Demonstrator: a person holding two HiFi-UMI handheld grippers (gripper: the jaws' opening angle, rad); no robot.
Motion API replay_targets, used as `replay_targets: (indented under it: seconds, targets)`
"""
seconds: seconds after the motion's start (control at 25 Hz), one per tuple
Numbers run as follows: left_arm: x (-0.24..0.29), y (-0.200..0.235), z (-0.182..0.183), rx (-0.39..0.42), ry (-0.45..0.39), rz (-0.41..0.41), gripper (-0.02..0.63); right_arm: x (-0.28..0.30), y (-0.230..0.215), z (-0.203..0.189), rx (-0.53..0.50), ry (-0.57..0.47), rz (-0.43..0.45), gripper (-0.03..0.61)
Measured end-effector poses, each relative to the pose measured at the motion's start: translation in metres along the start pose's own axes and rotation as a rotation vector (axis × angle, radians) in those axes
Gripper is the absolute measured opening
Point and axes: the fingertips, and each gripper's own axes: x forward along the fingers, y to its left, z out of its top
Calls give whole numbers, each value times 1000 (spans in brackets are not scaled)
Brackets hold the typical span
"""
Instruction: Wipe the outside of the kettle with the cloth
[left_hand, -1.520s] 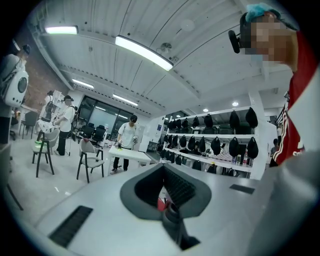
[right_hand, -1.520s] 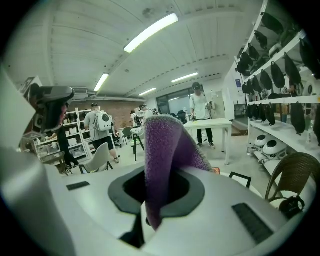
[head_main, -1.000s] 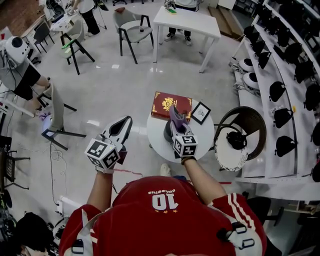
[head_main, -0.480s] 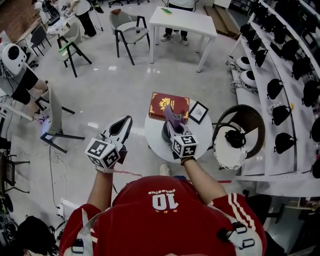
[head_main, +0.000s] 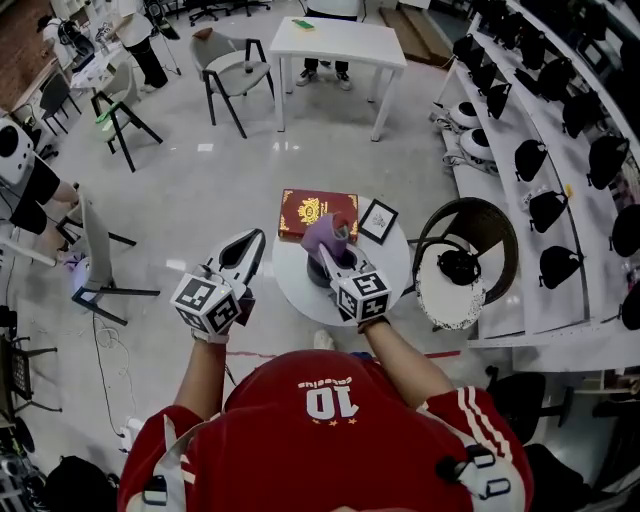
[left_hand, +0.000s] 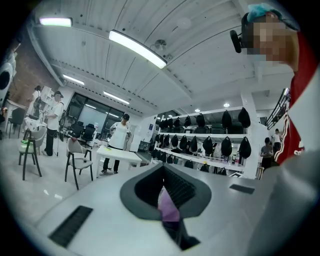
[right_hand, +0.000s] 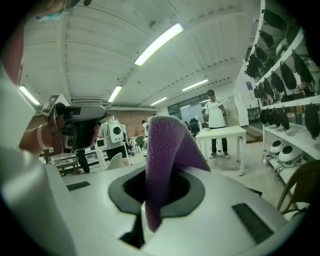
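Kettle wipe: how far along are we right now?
Done: the right gripper is clamped on the purple cloth, over the kettle on the round table. In hand: cloth poised at the kettle; contact isn't visible. Left: seemingly all the wiping. The left gripper hangs beside the table, jaws together.

Your lighting's fine: bright, even, all from ceiling strip lights (left_hand: 136, 48) overhead. Glossy floor (head_main: 200, 200) shows small glare spots; shadows soft, faint. Head view sharp, slight bend at edges. Both gripper views: heavy fisheye w/ black corners, bg ppl (left_hand: 120, 137) small + soft. Left gripper (left_hand: 163, 172) shell near lens is blurry; cloth (right_hand: 162, 160) in right gripper view is crisp.
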Motion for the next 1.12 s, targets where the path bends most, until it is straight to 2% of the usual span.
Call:
replay_targets:
  seconds: [0.36, 0.56, 0.8, 1.12]
  targets:
    - [56, -35, -9, 6, 20, -119, 6, -43, -44, 28, 0, -73, -78, 44]
    - [83, -53, -15, 12, 33, -164, 6, -65, -82, 29, 9, -83, -143, 44]
    - [104, -62, -23, 18, 48, -172, 6, -75, -114, 23, 24, -80, -172, 44]
    - [117, -66, -26, 45, 62, -141, 6, -63, -135, -1, 19, -16, -130, 44]
